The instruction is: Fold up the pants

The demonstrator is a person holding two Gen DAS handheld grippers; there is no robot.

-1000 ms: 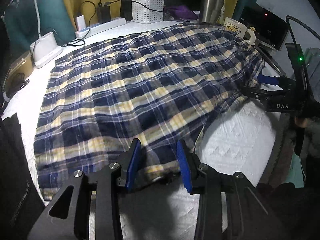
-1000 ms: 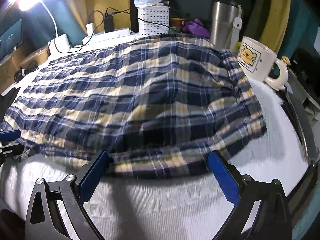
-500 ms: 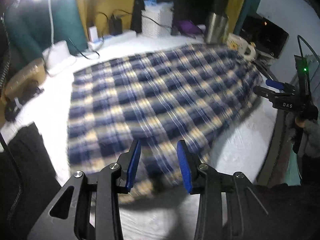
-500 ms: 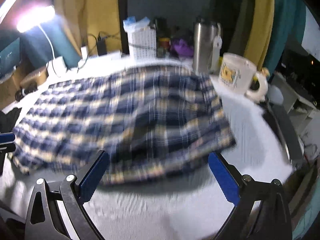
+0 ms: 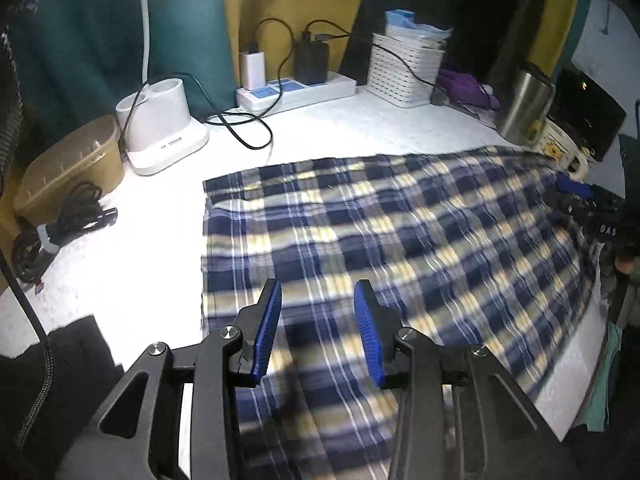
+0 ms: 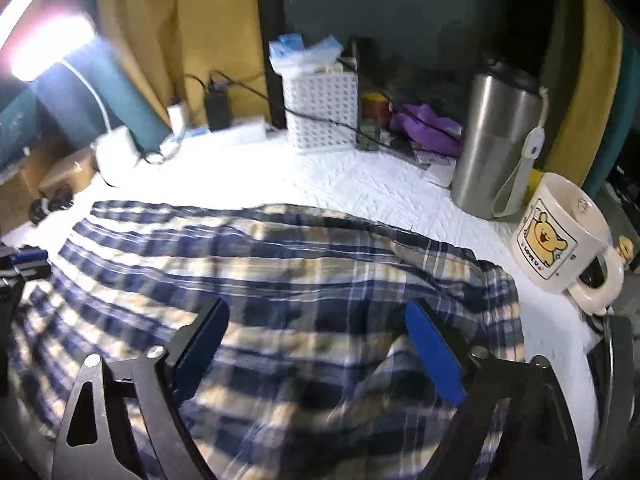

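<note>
White quilted bedding (image 5: 152, 240) is carrying the plaid pants (image 5: 400, 248), which are lying spread flat across it, their near edge blurring and getting cut off behind our tools. We are holding the left gripper (image 5: 318, 332) over the cloth, jaws parted and gripping nothing; the right gripper (image 6: 316, 356) is gaping wider, also empty. Beyond, the steel tumbler (image 6: 492, 140) and bear mug (image 6: 556, 236) are standing just beside each other, the mug's handle partly hiding.
</note>
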